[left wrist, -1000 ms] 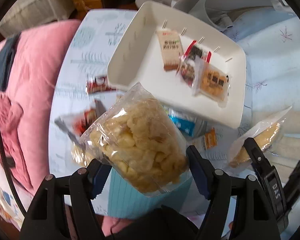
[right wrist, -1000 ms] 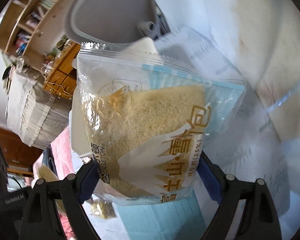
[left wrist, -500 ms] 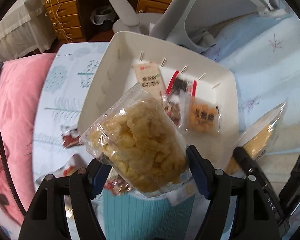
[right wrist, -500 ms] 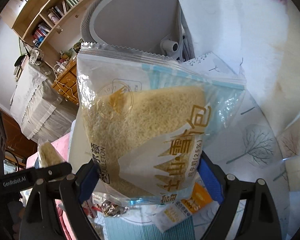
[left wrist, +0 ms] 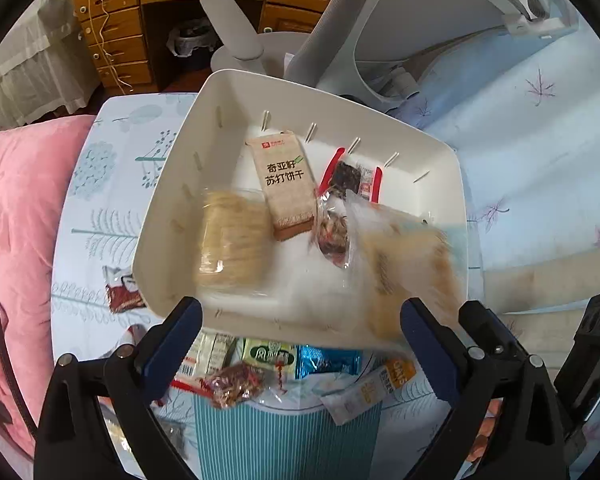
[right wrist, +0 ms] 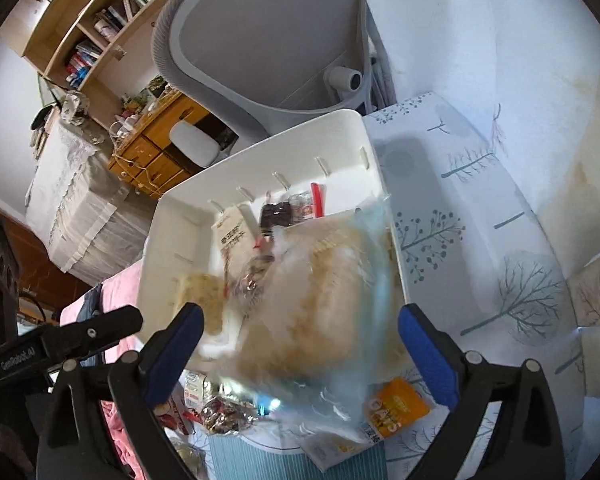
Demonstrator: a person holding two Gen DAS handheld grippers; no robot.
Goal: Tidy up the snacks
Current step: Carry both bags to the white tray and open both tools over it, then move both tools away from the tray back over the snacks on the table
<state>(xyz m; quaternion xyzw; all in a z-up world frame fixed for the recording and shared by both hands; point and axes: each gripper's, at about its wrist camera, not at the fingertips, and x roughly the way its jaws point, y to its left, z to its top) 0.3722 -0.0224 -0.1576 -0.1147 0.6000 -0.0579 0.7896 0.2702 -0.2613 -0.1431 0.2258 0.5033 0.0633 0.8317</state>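
Note:
A white tray (left wrist: pixel 162 240) (right wrist: pixel 180 236) lies on the tree-print cloth just beyond both grippers. My left gripper (left wrist: pixel 298 332) hangs over its near edge, jaws opening, nothing between the pads. The clear bag of puffed snack (left wrist: pixel 232 240) (right wrist: pixel 198 296), blurred, lies in the tray's left part. My right gripper (right wrist: pixel 300 328) is also opening; the bread bag (right wrist: pixel 332 292) (left wrist: pixel 412 260) is a blur, loose of the pads, over the tray's right side. A tan cracker pack (left wrist: pixel 286 184), a red-and-black packet (left wrist: pixel 348 174) and a clear packet (left wrist: pixel 332 232) lie in the tray.
Loose packets lie in front of the tray: green (left wrist: pixel 268 354), blue (left wrist: pixel 326 360), an orange oats packet (left wrist: pixel 392 376) (right wrist: pixel 396 408), a red one (left wrist: pixel 120 294). A teal striped box (left wrist: pixel 284 440) sits below them. Pink bedding (left wrist: pixel 16 220) lies left, a grey chair (left wrist: pixel 400 40) behind.
Both grippers came in over the tray, then spread their jaws. The puffed snack bag left the left gripper and the bread bag left the right one; both dropped toward the tray.

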